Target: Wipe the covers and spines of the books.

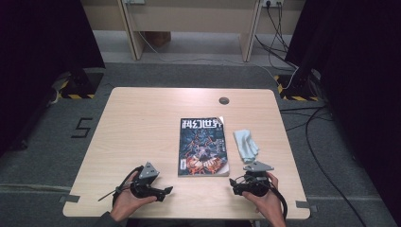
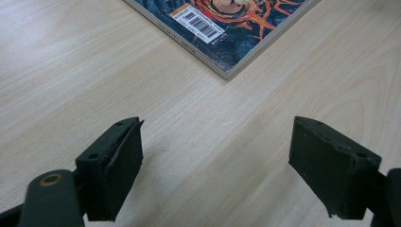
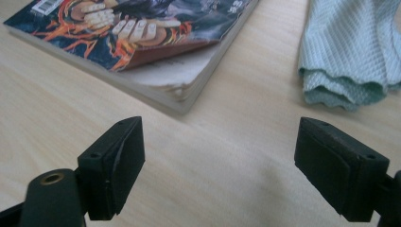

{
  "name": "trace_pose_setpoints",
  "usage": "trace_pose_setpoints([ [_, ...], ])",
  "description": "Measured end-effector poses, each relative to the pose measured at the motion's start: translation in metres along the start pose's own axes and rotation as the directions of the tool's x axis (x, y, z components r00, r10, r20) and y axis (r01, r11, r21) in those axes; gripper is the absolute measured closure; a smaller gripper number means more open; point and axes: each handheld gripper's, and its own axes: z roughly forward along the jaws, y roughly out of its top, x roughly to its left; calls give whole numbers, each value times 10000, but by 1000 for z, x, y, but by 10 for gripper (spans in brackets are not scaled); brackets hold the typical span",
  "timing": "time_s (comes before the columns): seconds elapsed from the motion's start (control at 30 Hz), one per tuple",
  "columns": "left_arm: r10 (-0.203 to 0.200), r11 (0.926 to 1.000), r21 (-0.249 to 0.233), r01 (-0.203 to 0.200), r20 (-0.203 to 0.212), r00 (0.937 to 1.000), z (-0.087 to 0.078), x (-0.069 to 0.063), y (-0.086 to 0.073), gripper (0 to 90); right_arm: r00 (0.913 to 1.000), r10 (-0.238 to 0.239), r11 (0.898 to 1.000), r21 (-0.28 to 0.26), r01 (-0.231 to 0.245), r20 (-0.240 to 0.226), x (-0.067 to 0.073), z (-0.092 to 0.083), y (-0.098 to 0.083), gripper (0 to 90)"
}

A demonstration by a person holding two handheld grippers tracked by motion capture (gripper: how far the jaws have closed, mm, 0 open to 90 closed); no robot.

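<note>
magazine [image 1: 203,147] mid-table, cloth [image 1: 246,144] just right

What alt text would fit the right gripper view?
The right tool hovers open over a wooden table, its jaws wide apart. Ahead lie a magazine with a curled cover corner and, to its right, a folded pale green cloth.
</note>
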Motion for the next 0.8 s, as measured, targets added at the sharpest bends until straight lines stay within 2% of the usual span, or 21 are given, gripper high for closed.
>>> trace_pose_setpoints([
  [0.17,24,10000,35,-24,19,10000,0,-1,0,174,10000,-35,10000,77,35,-11,3,-4,-5,178],
  [0.3,34,10000,70,-34,16,10000,0,-1,0,174,9997,-44,9997,261,37,257,3,-8,-11,186],
  [0.57,38,9999,115,-39,48,10000,1,-1,-1,172,9998,-114,9993,360,107,191,5,-11,-18,187],
  [0.8,56,9999,156,-57,62,10000,2,-2,-1,171,9992,-350,9967,746,334,201,8,-12,-24,186],
])
